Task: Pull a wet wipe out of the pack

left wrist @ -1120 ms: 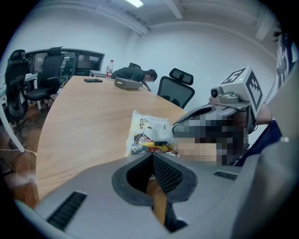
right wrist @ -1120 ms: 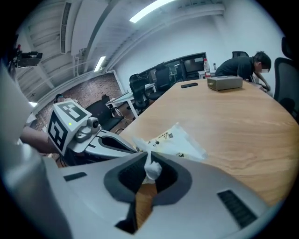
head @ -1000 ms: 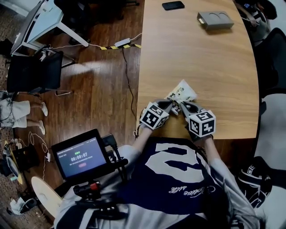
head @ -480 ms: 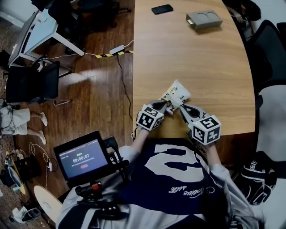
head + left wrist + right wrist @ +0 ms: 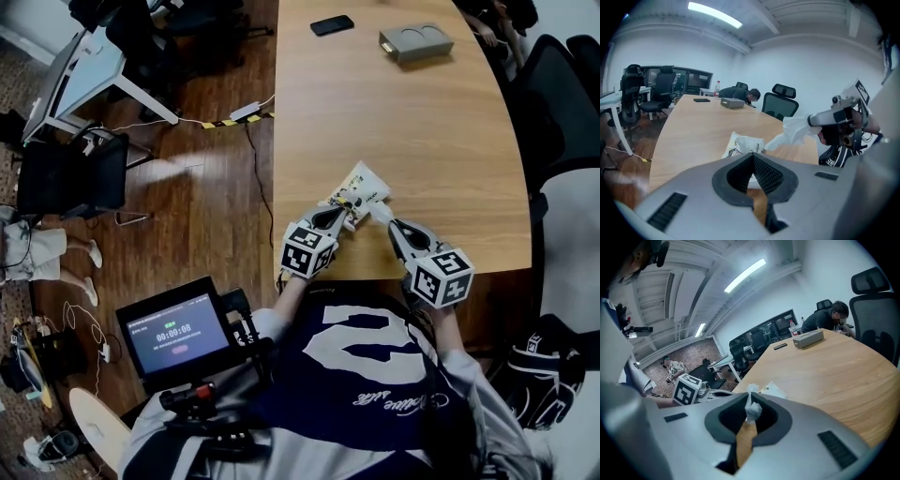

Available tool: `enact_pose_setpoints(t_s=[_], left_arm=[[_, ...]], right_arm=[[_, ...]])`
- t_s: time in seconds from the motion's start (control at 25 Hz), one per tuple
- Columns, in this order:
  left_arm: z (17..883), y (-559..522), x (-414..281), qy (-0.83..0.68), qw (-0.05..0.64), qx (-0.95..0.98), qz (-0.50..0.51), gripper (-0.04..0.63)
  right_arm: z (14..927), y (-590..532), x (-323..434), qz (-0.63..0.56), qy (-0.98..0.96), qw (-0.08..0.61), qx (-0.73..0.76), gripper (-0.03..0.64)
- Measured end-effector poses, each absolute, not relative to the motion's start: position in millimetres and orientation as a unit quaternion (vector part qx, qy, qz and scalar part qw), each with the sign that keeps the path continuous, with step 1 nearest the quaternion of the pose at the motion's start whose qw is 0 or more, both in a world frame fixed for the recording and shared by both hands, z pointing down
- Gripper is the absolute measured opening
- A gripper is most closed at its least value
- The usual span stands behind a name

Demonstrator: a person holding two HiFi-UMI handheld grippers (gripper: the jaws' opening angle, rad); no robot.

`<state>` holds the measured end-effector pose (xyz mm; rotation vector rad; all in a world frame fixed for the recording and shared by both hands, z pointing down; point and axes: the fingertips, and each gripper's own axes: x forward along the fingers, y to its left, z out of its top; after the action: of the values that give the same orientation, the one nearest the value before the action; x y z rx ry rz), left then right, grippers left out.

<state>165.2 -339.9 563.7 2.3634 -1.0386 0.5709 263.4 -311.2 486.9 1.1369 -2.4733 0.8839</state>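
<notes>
Left claw (image 5: pixel 345 208) holds pack (image 5: pixel 364 185), right claw (image 5: pixel 384 217) wipe (image 5: pixel 794 132); phone (image 5: pixel 334 24), grey box (image 5: pixel 415 42) far beyond

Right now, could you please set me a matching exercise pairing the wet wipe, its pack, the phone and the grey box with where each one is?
Things
1. thin white wet wipe
2. soft white printed wipe pack
3. flat black phone
4. grey rectangular box

Places
A. far end of the wooden table, right of its neighbour
B. clamped at its near edge in the left claw
C. far end of the table, near the left edge
D. stretched from the pack to the shut right claw

Pairs: 1-D, 2-B, 3-C, 4-A
</notes>
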Motion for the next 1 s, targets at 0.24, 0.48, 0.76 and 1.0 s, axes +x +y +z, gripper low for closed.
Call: enact_pose_setpoints(t_s=[0.24, 0.48, 0.76, 1.0], left_arm=[[524.1, -317.9, 175.8, -0.397, 0.243, 0.871, 0.160, 0.002], [502.3, -281.0, 180.9, -0.434, 0.226, 0.862, 0.135, 0.002], [491.4, -212.6, 195.7, -0.471, 0.231, 0.845, 0.108, 0.002], [494.7, -160.4, 213.6, -0.472, 0.237, 0.841, 0.119, 0.002]], right_arm=[[478.4, -294.1, 289.1, 0.299, -0.854, 0.123, 0.408, 0.009], [473.1, -258.6, 309.2, 0.290, -0.858, 0.109, 0.409, 0.009], [475.0, -198.4, 336.2, 0.292, -0.861, 0.104, 0.403, 0.009], [482.8, -155.8, 351.7, 0.312, -0.859, 0.094, 0.394, 0.009]])
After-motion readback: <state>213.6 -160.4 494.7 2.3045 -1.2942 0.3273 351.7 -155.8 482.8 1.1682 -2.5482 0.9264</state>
